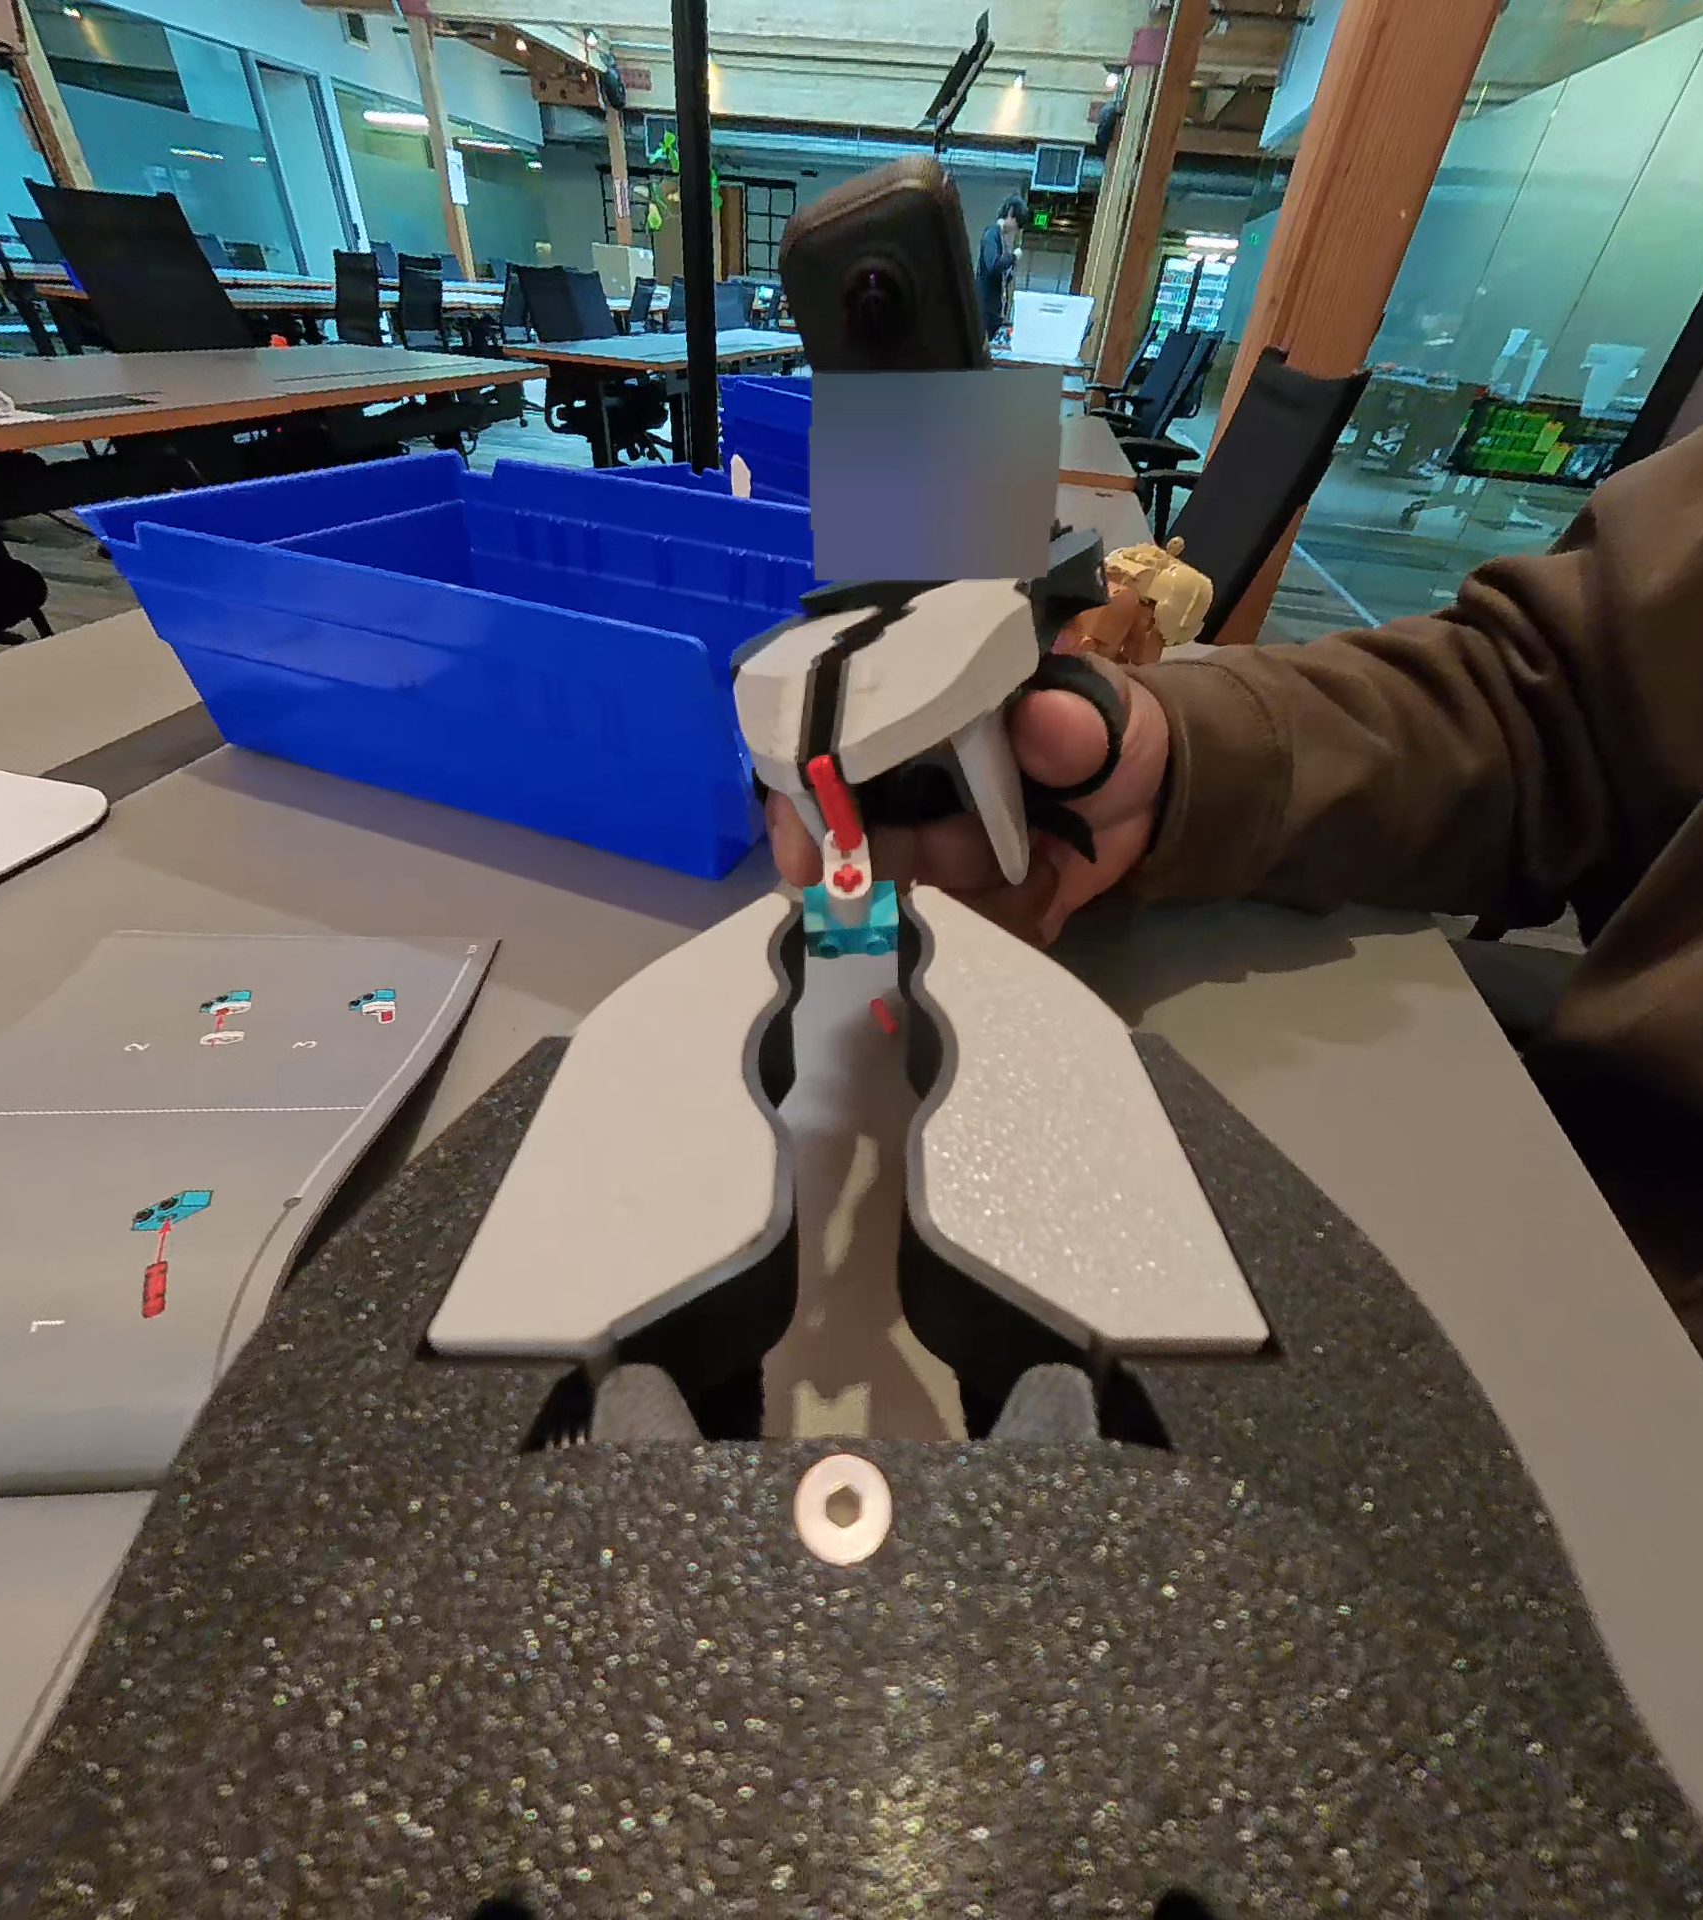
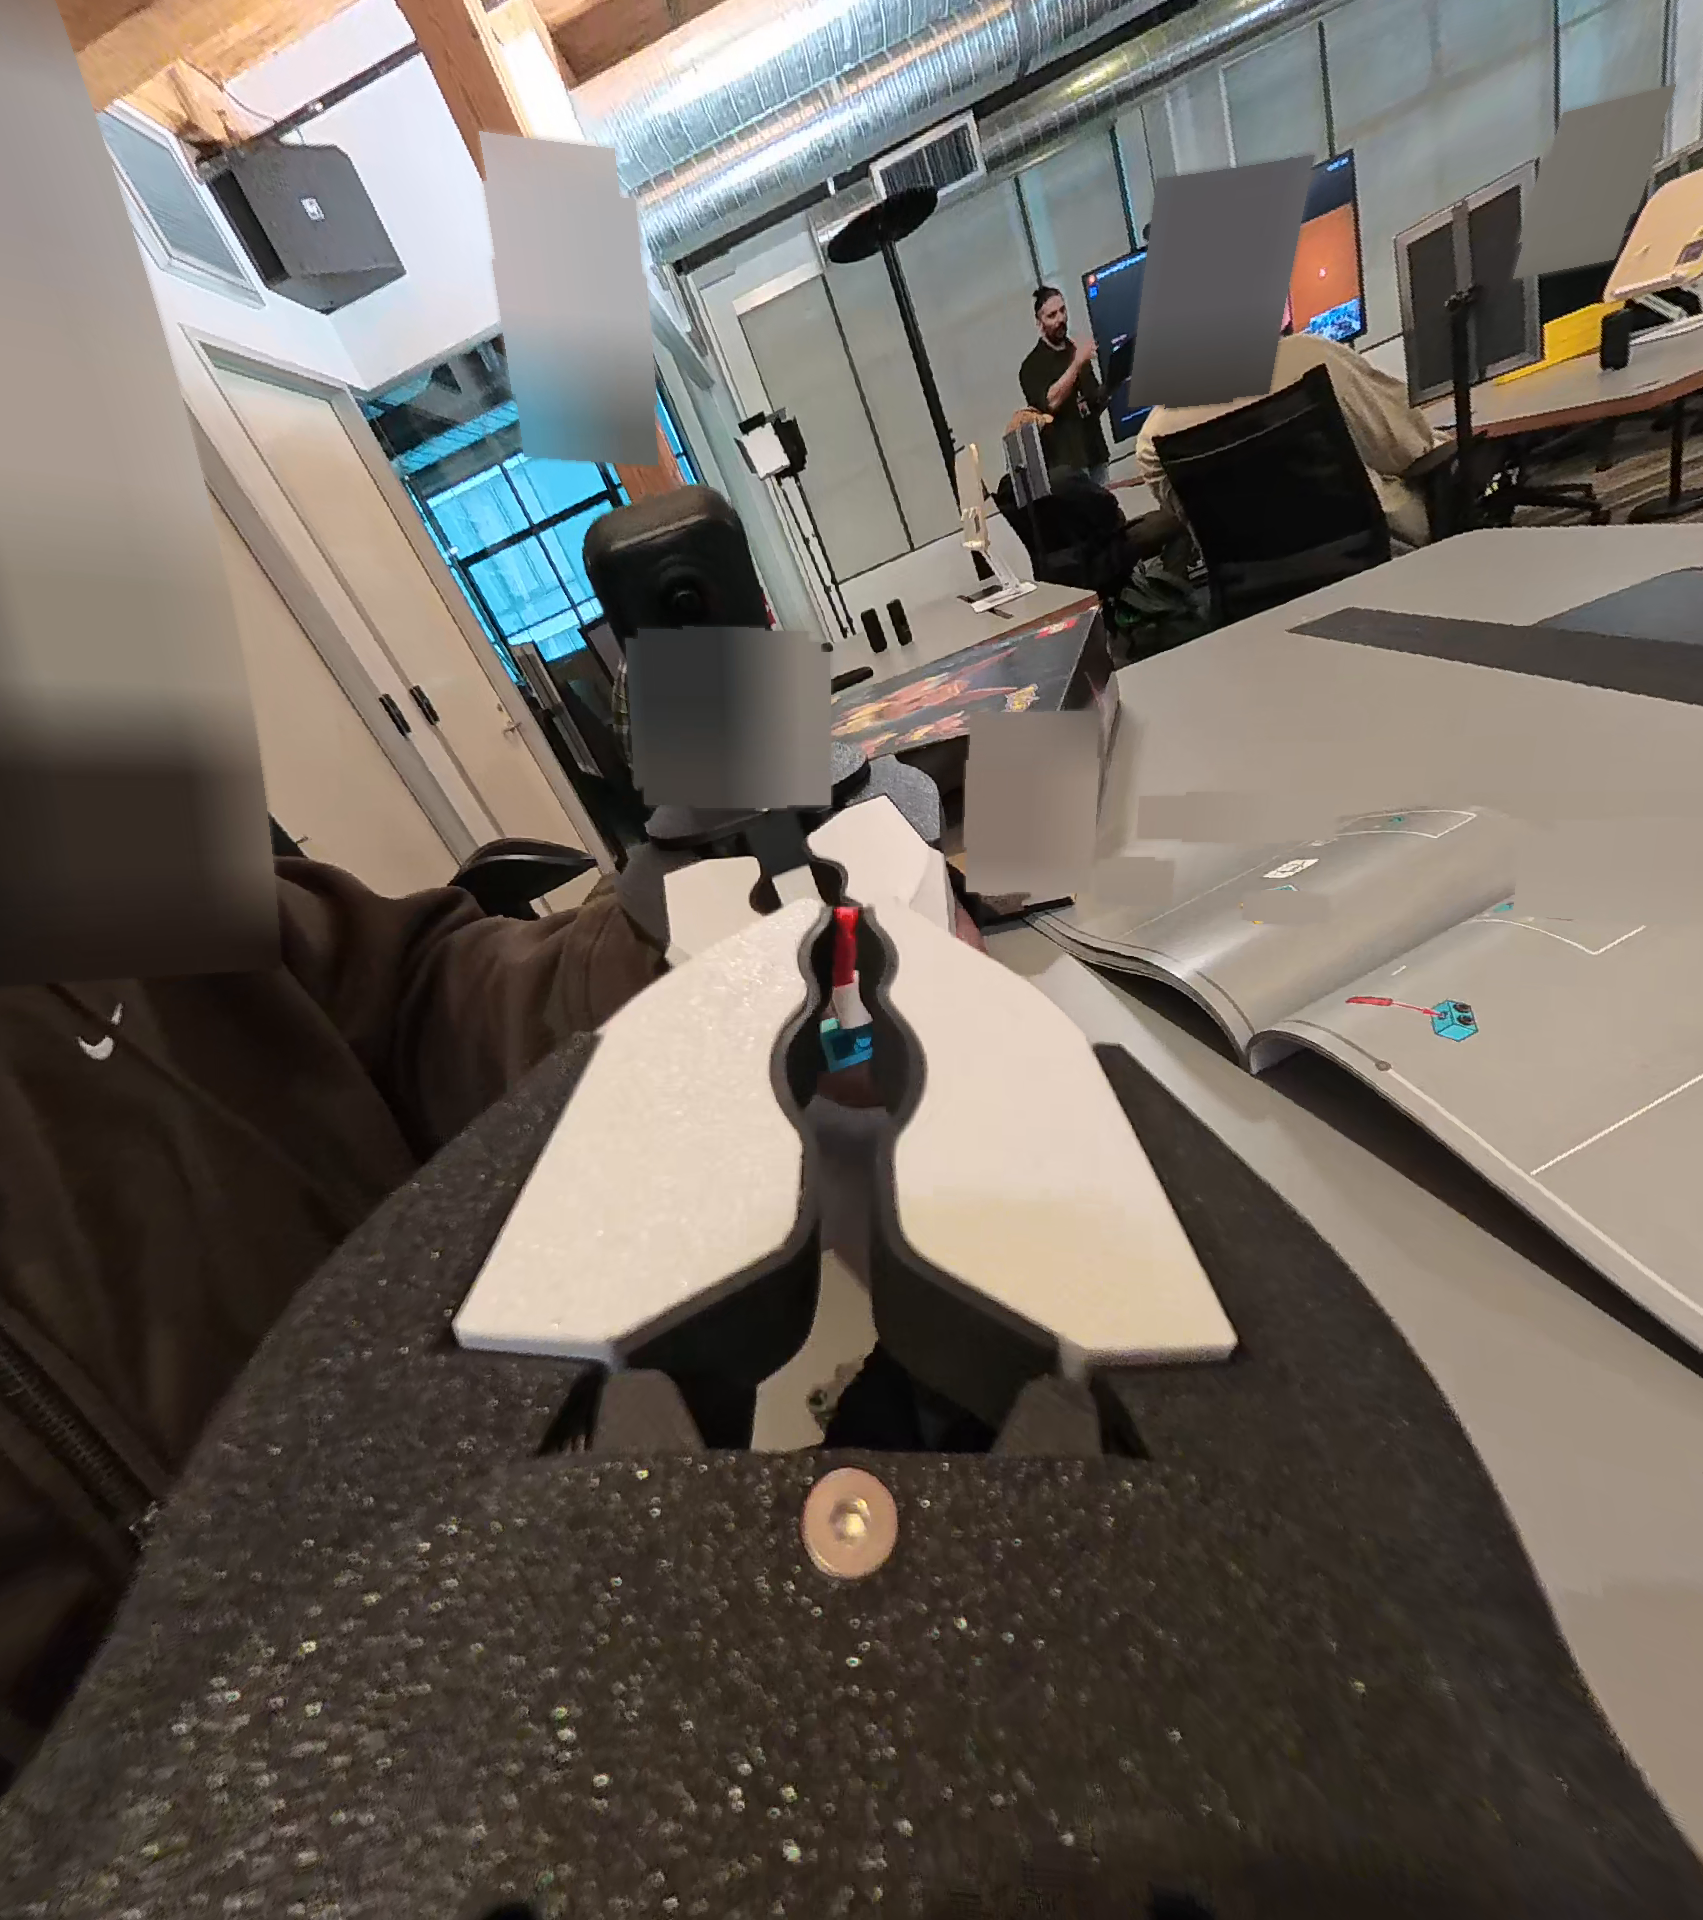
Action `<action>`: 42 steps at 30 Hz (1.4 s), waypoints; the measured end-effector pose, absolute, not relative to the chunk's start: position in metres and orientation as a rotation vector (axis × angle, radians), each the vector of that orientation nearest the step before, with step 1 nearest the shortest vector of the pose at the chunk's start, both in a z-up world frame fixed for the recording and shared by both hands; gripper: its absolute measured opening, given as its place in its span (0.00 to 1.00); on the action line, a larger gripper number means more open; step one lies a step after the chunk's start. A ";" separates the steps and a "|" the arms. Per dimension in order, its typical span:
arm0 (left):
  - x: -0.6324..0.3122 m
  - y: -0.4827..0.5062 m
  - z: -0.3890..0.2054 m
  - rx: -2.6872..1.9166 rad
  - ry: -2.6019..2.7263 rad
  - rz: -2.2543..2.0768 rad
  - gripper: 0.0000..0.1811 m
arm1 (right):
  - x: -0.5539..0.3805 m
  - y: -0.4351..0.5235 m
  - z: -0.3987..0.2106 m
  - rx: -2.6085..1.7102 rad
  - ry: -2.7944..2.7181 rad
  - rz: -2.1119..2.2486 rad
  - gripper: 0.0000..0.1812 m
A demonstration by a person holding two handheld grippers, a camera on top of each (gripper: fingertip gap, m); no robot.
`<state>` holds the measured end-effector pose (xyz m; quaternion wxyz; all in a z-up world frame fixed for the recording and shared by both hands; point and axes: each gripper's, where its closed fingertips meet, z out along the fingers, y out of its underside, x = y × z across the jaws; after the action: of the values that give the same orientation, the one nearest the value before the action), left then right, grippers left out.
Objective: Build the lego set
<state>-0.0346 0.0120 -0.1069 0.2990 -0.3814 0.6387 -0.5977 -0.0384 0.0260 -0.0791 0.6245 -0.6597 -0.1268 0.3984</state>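
- On my far left the open instruction booklet (image 1: 172, 1132) lies flat on the grey table (image 1: 1294, 1091), showing only the first few small steps, so I judge the build has barely begun
- Behind it stand the blue bins (image 1: 452, 665), well apart from my work
- My left gripper (image 1: 849, 935) is closed narrow on the teal brick (image 1: 849, 920), held up off the table
- A white piece with a red cross-shaped end (image 1: 847, 868) sits on top of that brick
- My right gripper (image 1: 831, 795) comes in from above, pinched on the red axle (image 1: 831, 795) that runs into the white piece
- One small red piece (image 1: 883, 1016) lies loose on the table below; nearly the whole set is left
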 end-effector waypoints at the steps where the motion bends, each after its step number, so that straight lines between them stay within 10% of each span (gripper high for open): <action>1: -0.035 0.013 -0.107 -1.013 1.695 -1.584 0.09 | -0.038 0.026 -0.080 -1.522 -0.300 0.902 0.02; 42: -0.036 0.007 -0.150 -0.869 2.008 -1.051 0.09 | -0.036 0.003 -0.128 -1.956 -0.723 0.412 0.02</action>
<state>-0.0359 0.0073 -0.1500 0.3494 -0.3356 0.7751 -0.4055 -0.0357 0.0034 -0.1277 0.4862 -0.8040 -0.2973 0.1695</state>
